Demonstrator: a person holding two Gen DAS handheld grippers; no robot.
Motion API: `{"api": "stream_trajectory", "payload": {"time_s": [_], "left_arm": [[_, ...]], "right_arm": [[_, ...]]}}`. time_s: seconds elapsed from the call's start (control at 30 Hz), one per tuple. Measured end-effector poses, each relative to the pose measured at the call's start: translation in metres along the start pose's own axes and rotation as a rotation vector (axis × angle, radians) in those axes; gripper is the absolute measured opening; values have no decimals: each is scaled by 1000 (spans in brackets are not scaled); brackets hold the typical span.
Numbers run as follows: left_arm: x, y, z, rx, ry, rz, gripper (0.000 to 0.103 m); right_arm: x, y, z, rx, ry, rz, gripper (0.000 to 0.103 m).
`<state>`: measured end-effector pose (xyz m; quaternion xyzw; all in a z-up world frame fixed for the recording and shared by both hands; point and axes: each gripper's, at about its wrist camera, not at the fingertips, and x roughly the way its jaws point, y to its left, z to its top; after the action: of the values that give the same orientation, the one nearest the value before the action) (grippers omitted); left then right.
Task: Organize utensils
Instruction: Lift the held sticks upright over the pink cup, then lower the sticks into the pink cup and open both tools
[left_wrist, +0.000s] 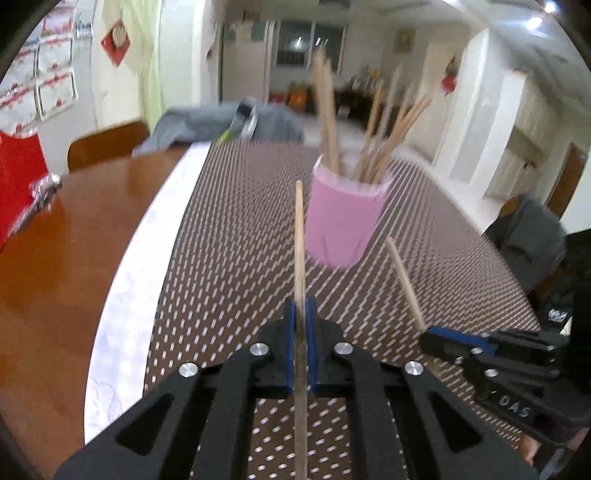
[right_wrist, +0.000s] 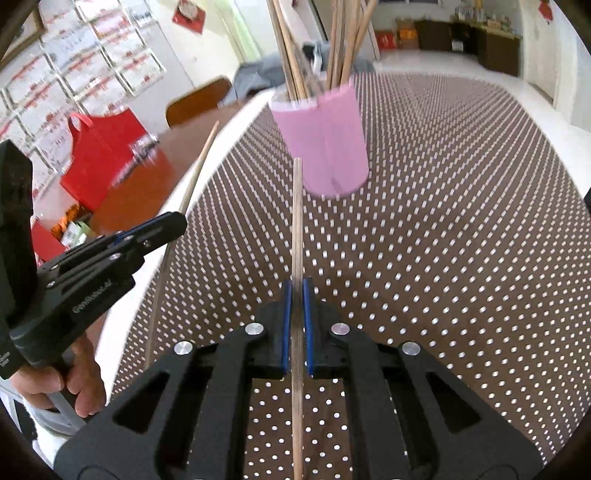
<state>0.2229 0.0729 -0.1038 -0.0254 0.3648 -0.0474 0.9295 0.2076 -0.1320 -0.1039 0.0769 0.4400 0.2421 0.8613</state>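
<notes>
While angled down toward pink cup (left_wrist: 341, 218), left claw (left_wrist: 301, 306) grips chopstick (left_wrist: 300, 236), right claw (right_wrist: 296, 291) likewise.

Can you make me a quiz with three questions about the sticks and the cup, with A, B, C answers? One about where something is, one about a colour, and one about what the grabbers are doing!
1. Where do most of the chopsticks stand?
A. In the cup
B. In a drawer
C. On a plate

2. What colour is the cup?
A. Green
B. Pink
C. Yellow

3. What is each gripper doing?
A. Both wide open, empty
B. One holds a spoon
C. Each shut on one chopstick

Answers:
1. A: a bunch of sticks pokes out of the cup's top on the dotted mat.
2. B: its wall is plainly pink in both views.
3. C: the left gripper pinches the left chopstick between its blue pads, and the right gripper pinches the right chopstick the same way.
</notes>
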Motion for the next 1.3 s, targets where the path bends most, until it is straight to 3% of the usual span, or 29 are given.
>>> {"api": "stream_trajectory", "payload": {"time_s": [0.23,0.57,1.03,1.3], "left_arm": [[-40,-30,13,20,-203,-83,6],[-57,-47,43,15,-416,-194,6],[-53,-40,98,-68,-756,-214,6],[-18,-34,120,-98,-840,-193,6]], "right_arm": [[-39,2,11,-24,-123,44,6],[-85,16,43,-54,-352,63,7],[-103,13,92,-77,-641,15,6],[-86,14,120,-71,-727,-6,6]]}}
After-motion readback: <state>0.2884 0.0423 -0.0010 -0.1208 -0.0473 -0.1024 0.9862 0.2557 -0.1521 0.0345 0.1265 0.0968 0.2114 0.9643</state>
